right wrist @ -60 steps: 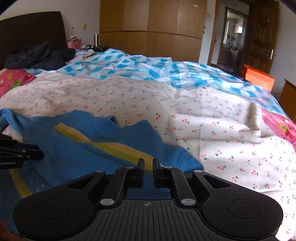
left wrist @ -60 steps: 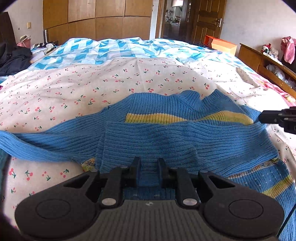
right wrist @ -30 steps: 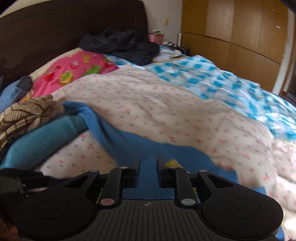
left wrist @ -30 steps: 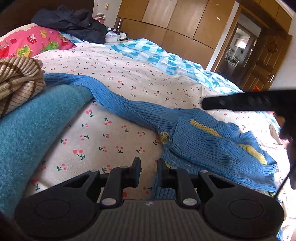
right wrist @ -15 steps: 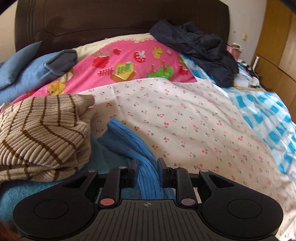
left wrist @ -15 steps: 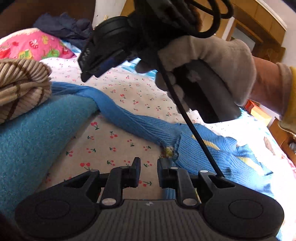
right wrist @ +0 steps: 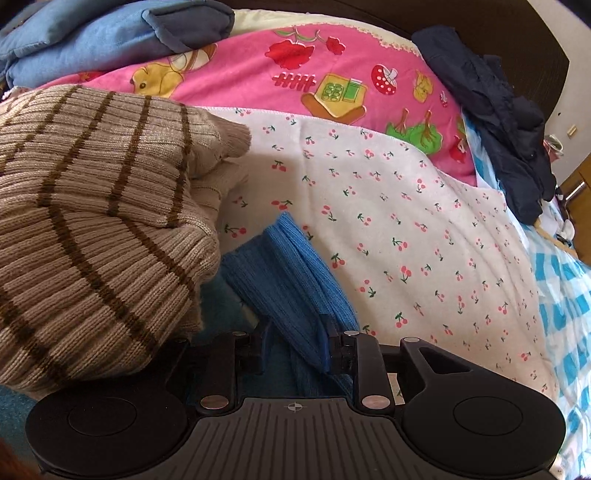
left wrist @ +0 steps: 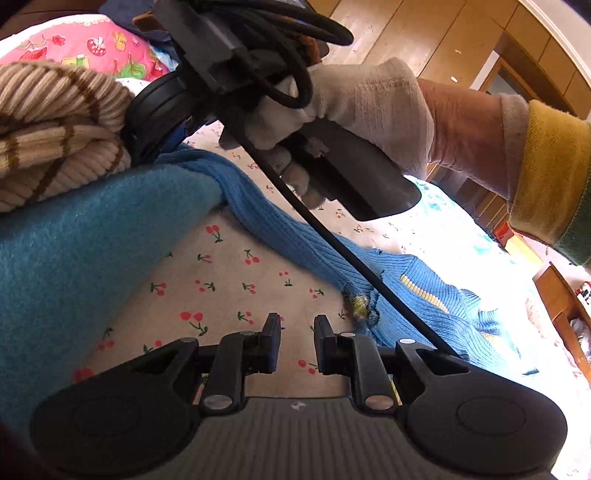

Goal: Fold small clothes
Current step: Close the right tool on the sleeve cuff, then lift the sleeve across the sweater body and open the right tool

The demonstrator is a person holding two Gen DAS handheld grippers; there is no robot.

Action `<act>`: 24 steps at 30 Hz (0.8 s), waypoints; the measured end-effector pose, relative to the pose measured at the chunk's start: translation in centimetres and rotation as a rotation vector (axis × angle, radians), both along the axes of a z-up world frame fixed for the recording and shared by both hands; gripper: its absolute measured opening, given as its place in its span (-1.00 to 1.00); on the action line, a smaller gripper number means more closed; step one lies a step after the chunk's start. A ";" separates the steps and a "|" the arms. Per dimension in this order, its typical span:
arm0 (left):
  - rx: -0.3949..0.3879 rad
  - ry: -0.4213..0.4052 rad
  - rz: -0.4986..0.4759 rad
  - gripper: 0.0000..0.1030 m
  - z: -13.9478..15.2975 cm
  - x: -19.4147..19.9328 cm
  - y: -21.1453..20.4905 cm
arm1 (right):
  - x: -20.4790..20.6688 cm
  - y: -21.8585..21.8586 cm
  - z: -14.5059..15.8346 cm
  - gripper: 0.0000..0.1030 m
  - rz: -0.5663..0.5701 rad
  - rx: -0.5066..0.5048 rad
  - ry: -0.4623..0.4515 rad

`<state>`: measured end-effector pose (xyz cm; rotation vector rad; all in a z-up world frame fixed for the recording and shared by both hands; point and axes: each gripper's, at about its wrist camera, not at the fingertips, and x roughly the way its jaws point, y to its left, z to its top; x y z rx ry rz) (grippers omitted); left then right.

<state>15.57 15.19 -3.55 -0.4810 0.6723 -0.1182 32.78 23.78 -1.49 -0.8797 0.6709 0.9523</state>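
A blue ribbed sweater (left wrist: 424, 302) with yellow stripes lies on the cherry-print sheet (left wrist: 229, 280). Its long sleeve (left wrist: 266, 214) stretches out to the upper left, toward a stack of folded clothes. My right gripper (right wrist: 297, 343) is down over that sleeve (right wrist: 291, 266) near its cuff. The fabric runs between the two fingers, whose jaws stand apart and do not clamp it. A gloved hand (left wrist: 362, 107) carries that gripper across the left wrist view. My left gripper (left wrist: 295, 343) hovers over bare sheet just left of the sweater's body, open, with nothing between its fingers.
A folded beige sweater with brown stripes (right wrist: 92, 221) sits on a folded teal garment (left wrist: 74, 258), close to the left of the sleeve end. A pink printed blanket (right wrist: 332, 74), blue pillows (right wrist: 92, 33) and dark clothes (right wrist: 498, 129) lie by the headboard. Wooden wardrobes (left wrist: 424, 37) stand behind.
The right gripper swung left across the bed and sank onto the sleeve's end, which now lies between its fingers. The left gripper drifted a little and rolled slightly.
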 end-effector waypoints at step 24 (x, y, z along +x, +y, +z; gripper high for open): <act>0.203 -0.149 -0.161 -0.38 1.5 -3.0 -5.7 | -7.5 -34.7 13.8 -0.85 -0.857 0.947 0.161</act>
